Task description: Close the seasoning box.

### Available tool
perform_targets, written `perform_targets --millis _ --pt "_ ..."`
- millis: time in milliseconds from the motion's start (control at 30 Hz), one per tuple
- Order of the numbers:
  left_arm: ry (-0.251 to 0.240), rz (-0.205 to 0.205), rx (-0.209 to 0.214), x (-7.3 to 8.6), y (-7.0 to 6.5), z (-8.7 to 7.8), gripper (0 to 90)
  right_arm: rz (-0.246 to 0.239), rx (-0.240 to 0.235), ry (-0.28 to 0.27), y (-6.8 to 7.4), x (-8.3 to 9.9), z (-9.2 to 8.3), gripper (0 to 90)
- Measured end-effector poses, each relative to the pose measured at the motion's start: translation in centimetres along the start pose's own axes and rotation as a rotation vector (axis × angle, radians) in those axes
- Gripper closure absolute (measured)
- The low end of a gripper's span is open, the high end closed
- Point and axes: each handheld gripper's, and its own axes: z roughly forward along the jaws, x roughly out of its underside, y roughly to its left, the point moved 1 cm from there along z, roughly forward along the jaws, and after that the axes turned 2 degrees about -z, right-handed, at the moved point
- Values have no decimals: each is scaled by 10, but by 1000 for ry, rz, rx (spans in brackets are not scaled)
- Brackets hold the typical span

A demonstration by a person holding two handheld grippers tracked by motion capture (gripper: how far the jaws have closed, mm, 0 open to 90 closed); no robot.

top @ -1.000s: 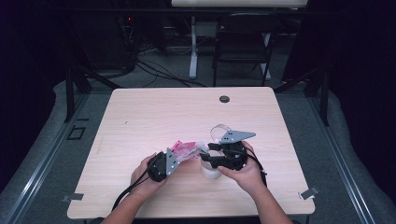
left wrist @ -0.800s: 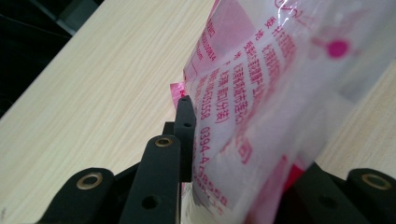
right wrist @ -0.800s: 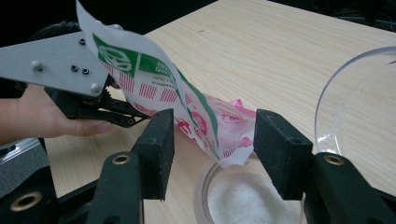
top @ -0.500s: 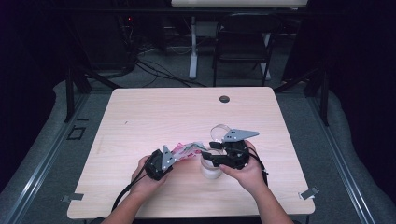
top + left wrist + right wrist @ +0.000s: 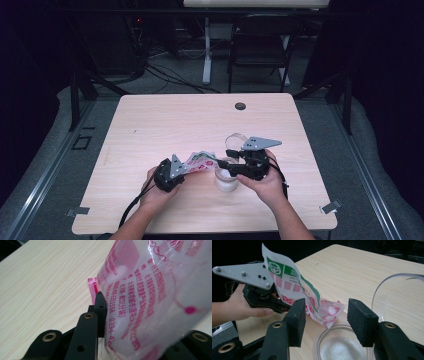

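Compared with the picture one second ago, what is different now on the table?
The left gripper has tipped the pink packet lower, so its open corner now points at the mouth of the clear jar; before it was held higher. The packet stays clamped in that gripper. The right gripper, the jar with white grains inside, and the table have not moved.

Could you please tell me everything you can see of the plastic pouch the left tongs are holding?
The pouch is a thin, glossy plastic sachet, pink and clear with red print on one face, green and red on the other. The left tongs clamp one end; it is tilted, its other end hanging over the glass jar, which holds white grains. A white lump shows through the film near that end.
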Motion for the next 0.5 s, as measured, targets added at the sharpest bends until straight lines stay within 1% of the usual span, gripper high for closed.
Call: perform_targets --millis 67,167,233,267,400,467,500 --pt "-4 -33 13 1 5 -1 760 4 2 -6 -1 0 -1 489" --pt "-19 -81 16 2 12 -3 764 10 7 -11 -1 -1 -2 489" --pt "-37 -124 18 3 18 -6 766 11 8 -14 -2 -1 -2 488" --pt "-46 -138 16 4 21 -8 766 11 8 -15 -2 0 -2 488" --pt "-74 -194 -10 7 33 -15 767 16 13 -19 -2 0 -2 486" --pt "-84 -223 -34 9 39 -19 767 13 15 -18 -2 0 -3 485" --pt "-86 -230 -49 10 42 -22 767 12 15 -17 -3 0 -3 484"
